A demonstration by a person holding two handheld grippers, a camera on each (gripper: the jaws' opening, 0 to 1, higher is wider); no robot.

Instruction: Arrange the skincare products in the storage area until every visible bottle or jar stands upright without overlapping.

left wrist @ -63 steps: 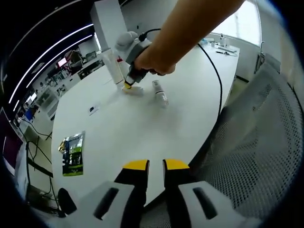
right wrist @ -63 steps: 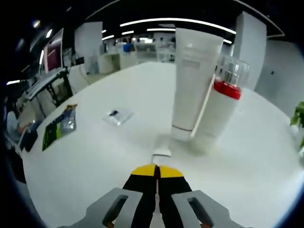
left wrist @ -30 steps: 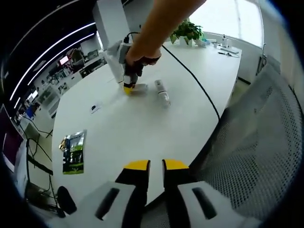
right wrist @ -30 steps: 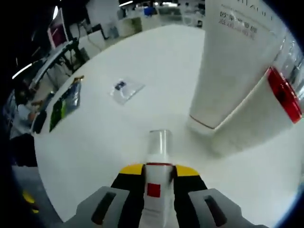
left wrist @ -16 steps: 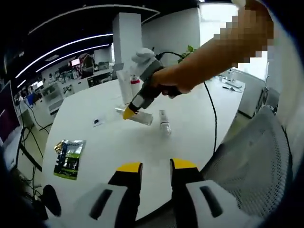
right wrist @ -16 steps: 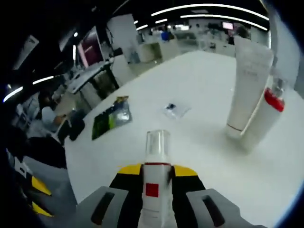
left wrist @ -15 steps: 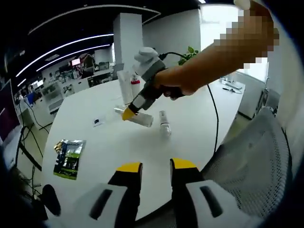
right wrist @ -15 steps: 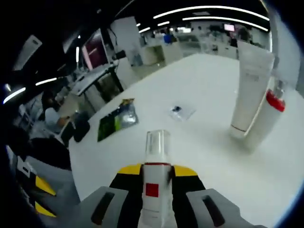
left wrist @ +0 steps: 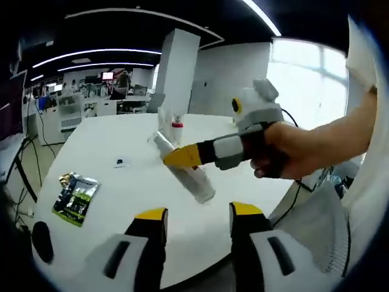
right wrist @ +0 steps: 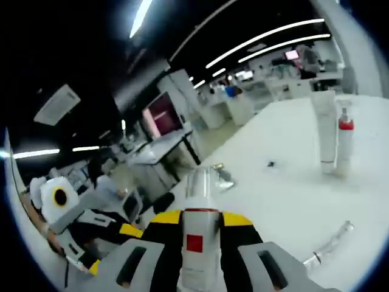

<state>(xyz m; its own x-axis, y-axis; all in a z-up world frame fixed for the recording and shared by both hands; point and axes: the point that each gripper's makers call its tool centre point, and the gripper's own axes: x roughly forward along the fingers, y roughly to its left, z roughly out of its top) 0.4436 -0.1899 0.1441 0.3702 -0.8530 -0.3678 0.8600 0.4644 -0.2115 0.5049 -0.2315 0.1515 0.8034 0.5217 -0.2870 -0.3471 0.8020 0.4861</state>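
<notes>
This is a large open-plan office, maybe also used as a lab. A wide white table stands in front. Long strip lights run across a dark ceiling, and a white square column rises behind. Rows of desks with screens fill the back, and a mesh office chair stands beside the table.

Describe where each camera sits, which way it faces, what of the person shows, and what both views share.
Left gripper view: rides the left gripper, jaws open, facing across the round white table at the right gripper, held by a hand.
Right gripper view: rides the right gripper, jaws shut on a white clear-capped bottle, facing over the table toward office desks.
Shared: the held bottle, the upright white tube and the red-collared white bottle.
</notes>
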